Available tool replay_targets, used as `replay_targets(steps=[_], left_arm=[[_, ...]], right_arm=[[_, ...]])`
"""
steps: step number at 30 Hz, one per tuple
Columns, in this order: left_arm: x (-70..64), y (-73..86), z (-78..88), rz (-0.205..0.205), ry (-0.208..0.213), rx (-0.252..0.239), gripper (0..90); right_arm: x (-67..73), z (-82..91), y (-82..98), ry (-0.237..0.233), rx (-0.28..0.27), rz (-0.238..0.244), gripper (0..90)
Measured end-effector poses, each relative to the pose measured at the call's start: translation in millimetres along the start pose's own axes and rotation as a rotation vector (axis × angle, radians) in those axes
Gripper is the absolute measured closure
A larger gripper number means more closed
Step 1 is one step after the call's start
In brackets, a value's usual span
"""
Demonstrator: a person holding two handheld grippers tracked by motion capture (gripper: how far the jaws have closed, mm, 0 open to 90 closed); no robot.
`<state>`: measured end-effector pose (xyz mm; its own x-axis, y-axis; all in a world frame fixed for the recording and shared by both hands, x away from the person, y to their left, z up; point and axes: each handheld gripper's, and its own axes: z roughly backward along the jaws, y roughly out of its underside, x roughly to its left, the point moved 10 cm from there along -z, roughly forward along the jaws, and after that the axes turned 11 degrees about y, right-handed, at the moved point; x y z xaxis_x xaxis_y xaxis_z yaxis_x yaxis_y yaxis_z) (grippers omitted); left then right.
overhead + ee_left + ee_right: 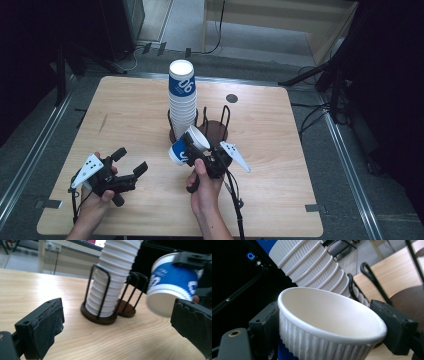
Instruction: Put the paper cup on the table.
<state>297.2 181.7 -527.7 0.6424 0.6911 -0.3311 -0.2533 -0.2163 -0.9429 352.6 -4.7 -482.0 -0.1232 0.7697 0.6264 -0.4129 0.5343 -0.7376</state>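
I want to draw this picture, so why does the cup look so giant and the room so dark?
In the right gripper view the paper cup sits right at the lens between the fingers, so it looms large; in the high view the wooden table is lit while the edges fall into black; the left gripper view is slightly soft.

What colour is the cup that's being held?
The held cup is white with a blue printed band and white inside, clearest in the left gripper view.
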Motion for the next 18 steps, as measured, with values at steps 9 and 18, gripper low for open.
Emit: replay_targets(steps=[9, 18], left_arm=[[23.9, 6.2, 13.4, -0.012, -0.078, 0.022, 0.0], [47.0, 7.7, 28.4, -0.023, -0.151, 0.023, 0.0]], right_arm=[[-9.1, 6.2, -15.5, 0.035, -0.059, 0.136, 15.2], [-19.6, 10.5, -24.3, 0.093, -0.099, 0.261, 15.1]])
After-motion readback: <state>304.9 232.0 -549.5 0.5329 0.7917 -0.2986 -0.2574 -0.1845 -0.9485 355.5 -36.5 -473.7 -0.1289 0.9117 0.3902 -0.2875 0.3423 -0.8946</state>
